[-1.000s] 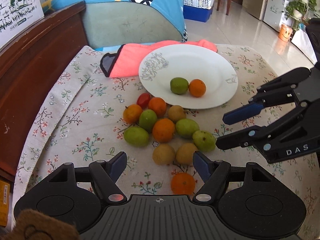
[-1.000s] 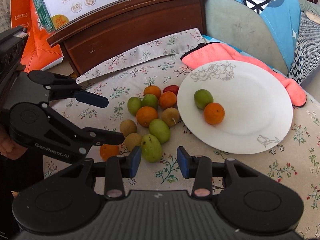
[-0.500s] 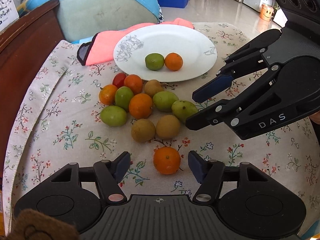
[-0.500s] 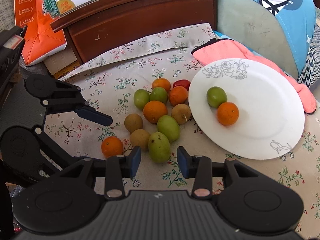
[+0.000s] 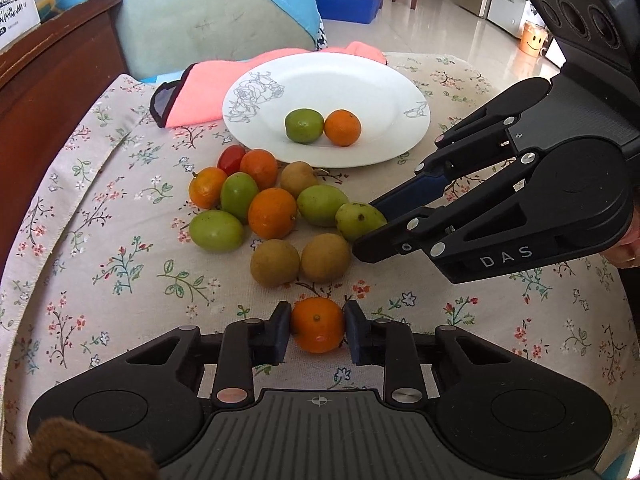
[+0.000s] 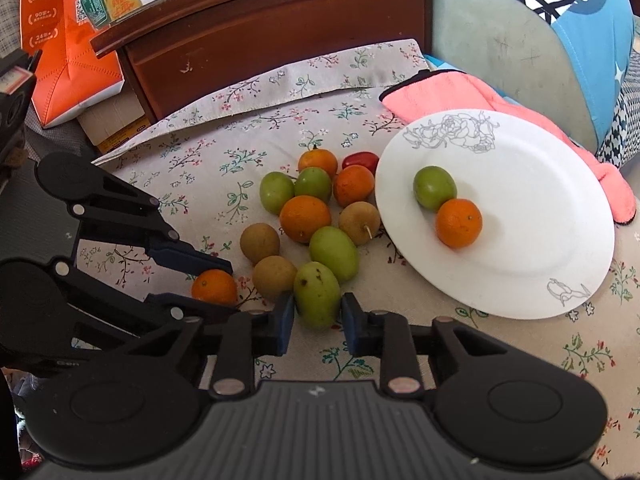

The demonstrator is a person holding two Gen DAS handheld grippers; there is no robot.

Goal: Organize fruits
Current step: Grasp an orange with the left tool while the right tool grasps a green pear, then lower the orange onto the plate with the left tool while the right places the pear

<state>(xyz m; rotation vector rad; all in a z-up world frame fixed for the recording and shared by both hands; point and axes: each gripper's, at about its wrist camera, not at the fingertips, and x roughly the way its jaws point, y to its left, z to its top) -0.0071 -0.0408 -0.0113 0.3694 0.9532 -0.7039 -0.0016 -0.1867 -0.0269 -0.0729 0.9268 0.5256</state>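
Orange tangerine [image 5: 317, 325] between left hand-held gripper [image 5: 317, 334] fingers

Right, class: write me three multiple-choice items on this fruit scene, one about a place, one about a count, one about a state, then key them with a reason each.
1. Where is the red tomato?
A. on the plate
B. on the cloth beside the plate's rim
C. in the left tool

2. How many fruits lie on the white plate?
A. two
B. four
C. none

3. What is the left tool doing?
A. closed empty
B. wide open above the plate
C. closed around an orange

Key: B, the tomato sits on the floral cloth beside the rim. A, one green fruit and one plate orange. C, both pads touch the orange.
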